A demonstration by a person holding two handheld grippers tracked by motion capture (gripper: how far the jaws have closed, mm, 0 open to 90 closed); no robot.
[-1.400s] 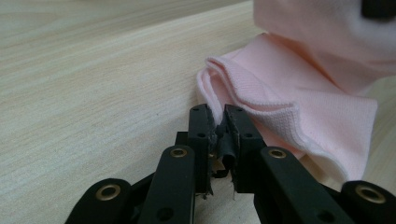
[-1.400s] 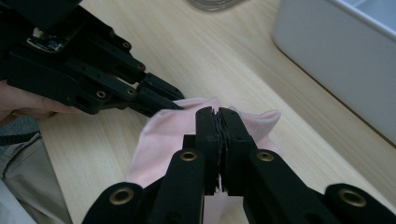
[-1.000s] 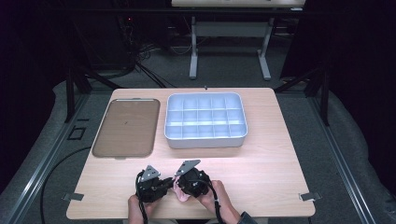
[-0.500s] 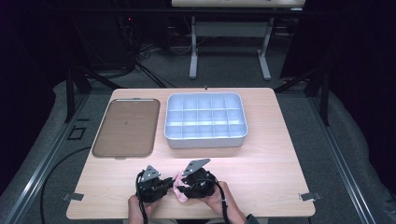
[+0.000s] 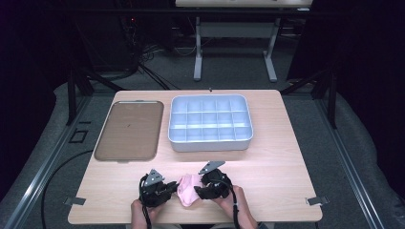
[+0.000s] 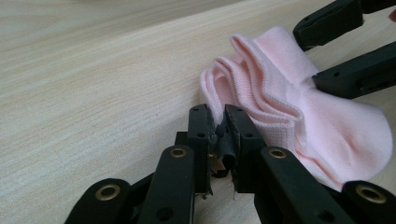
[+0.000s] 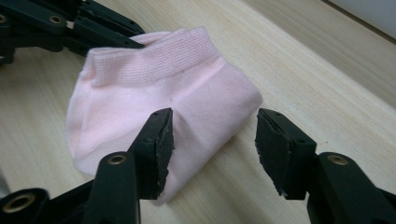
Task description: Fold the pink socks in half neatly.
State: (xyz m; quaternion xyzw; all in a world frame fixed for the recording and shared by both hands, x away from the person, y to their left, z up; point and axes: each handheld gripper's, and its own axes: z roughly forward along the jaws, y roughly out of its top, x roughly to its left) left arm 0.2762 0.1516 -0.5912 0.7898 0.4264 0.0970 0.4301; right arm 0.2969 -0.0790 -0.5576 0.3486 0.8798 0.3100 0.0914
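Your left gripper (image 6: pixel 217 128) pinches the pink sock's (image 5: pixel 189 189) cuff, near the divided tray (image 5: pixel 210 143). Your right gripper (image 7: pixel 212 140) has just been opening, jaws astride the toe. Soft, light, floppy: grip folded edges.

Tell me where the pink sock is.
In the high view, the pink sock lies at the table's near edge, between the left gripper and right gripper.

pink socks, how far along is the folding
Done: the pink socks lie bunched into a folded bundle on the table. In hand: the left gripper pinches the cuff edge; the right gripper has just been opening, jaws astride the fold. Left: the divided tray looks empty.
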